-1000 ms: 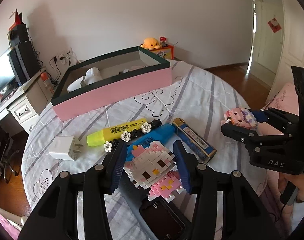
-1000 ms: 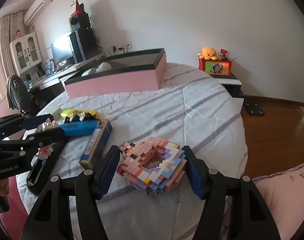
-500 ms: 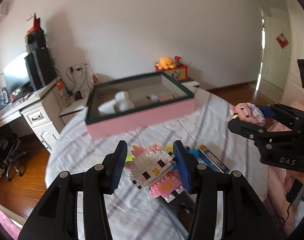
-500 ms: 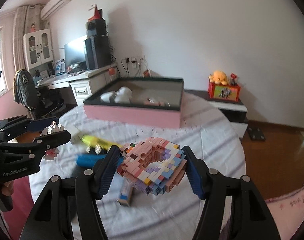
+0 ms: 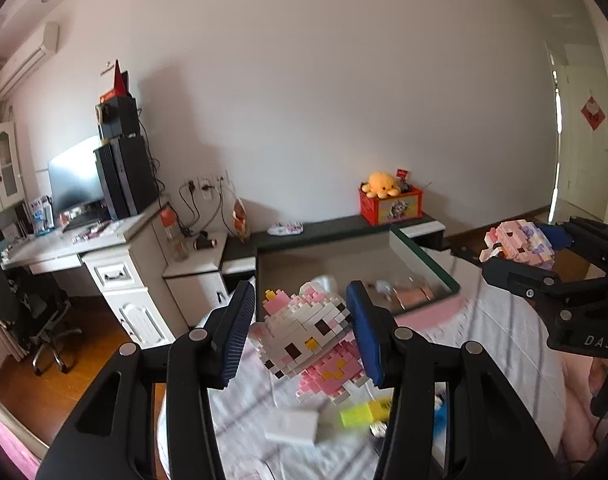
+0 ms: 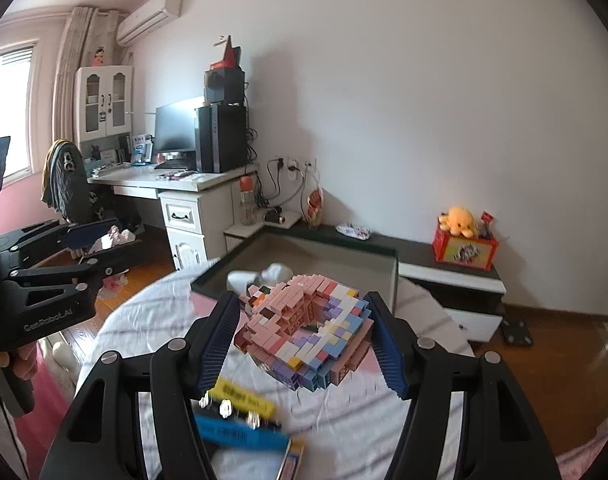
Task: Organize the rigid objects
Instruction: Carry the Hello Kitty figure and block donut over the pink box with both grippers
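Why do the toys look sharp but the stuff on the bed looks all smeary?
Left wrist view: the cat figure is crisp, the yellow marker and white charger below are motion-blurred. Right wrist view: the brick ring is crisp, the bedspread streaky.

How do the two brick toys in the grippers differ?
The brick cat figure in the left gripper is a mostly white-and-pink character with a face; the brick doughnut in the right gripper is a ring with a centre hole, with pink, purple and blue bricks. The doughnut looks wider, spreading its jaws further. Both are clamped between blue pads, above the bed.
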